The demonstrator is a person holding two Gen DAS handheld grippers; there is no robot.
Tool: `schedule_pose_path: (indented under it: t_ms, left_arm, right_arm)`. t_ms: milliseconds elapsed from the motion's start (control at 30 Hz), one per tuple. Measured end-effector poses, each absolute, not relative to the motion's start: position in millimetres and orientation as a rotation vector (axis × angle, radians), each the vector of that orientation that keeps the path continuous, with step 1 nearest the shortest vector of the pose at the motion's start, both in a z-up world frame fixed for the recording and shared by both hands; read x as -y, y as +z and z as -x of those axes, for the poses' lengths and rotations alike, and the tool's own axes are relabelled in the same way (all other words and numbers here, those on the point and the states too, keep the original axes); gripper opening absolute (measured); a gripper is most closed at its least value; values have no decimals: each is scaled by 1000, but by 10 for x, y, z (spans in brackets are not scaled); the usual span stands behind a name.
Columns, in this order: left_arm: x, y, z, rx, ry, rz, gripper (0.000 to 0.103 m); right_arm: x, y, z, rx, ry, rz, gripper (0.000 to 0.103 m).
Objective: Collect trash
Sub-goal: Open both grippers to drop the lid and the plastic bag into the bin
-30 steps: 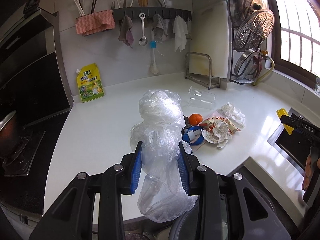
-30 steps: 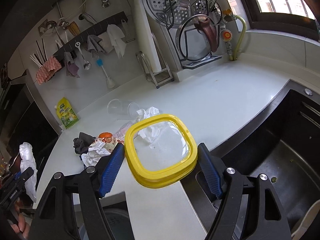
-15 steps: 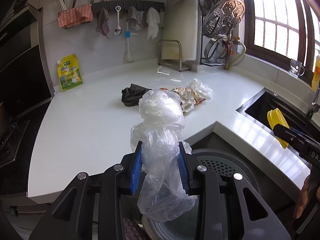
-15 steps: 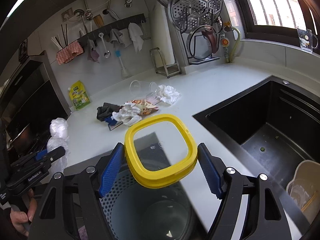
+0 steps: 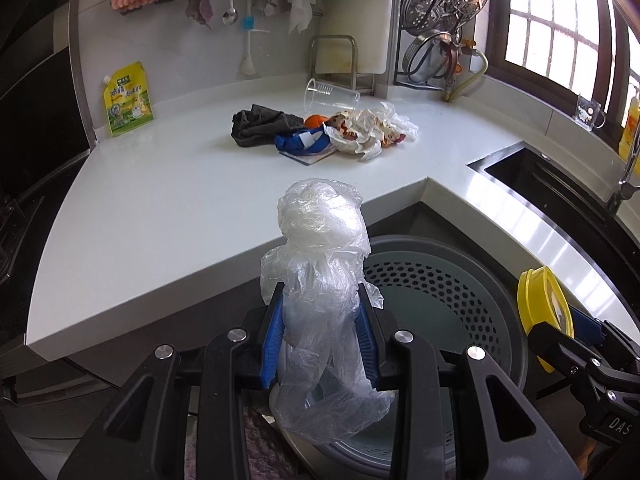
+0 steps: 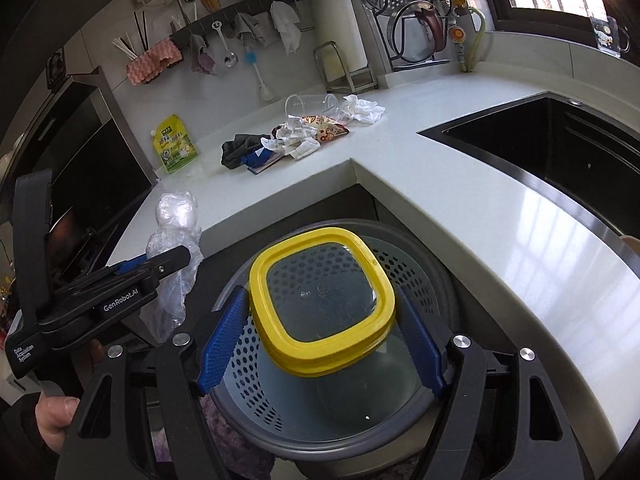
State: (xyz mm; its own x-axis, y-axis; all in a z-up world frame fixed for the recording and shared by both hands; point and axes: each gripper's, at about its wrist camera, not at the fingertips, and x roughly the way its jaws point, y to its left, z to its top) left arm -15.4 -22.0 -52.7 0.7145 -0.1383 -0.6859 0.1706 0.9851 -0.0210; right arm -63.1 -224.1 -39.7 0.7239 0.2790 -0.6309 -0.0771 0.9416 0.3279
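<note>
two hand-held claws hang over a round perforated bin tucked under the corner of a white kitchen desk. the left claw pinches a crumpled clear plastic bag between its blue pads, jaws narrow, the bag bulging above the fingers and trailing below them, at the near-left edge of the bin's rim. the right claw stands wide, clamped on the sides of a clear container with a yellow lid, held tilted directly above the bin's mouth; in the left wrist view the same container shows edge-on at the bin's right side. in the right wrist view the left claw reaches in from the left with the bag, a person's hand gripping its handle. more trash lies in a loose heap farther back on the desk: a dark cloth, something blue on a flat card, an orange, crumpled printed wrappers and white paper, and a clear plastic cup on its side. a yellow pouch leans against the wall at the left, and a black sink is sunk into the desk at the right.
</note>
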Motion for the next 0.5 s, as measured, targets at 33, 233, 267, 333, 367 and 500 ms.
schedule_pose_path:
  t_ms: [33, 233, 267, 333, 367, 500]
  left_arm:
    - [222, -554, 151, -764, -175, -42, 33]
    - [261, -658, 124, -788, -195, -45, 33]
    - [273, -689, 118, -796, -196, -47, 33]
    - [296, -751, 99, -819, -197, -51, 33]
    - [304, -780, 88, -832, -202, -50, 33]
    - [341, -846, 71, -850, -215, -56, 33]
  right_arm:
    - [2242, -413, 632, -744, 201, -287, 72]
    - [2189, -543, 567, -791, 207, -295, 72]
    - [2180, -567, 555, -797, 208, -297, 72]
    - [2161, -618, 528, -811, 207, -295, 72]
    - [2156, -650, 517, -821, 207, -294, 72]
    - [2163, -735, 489, -845, 211, -298, 72]
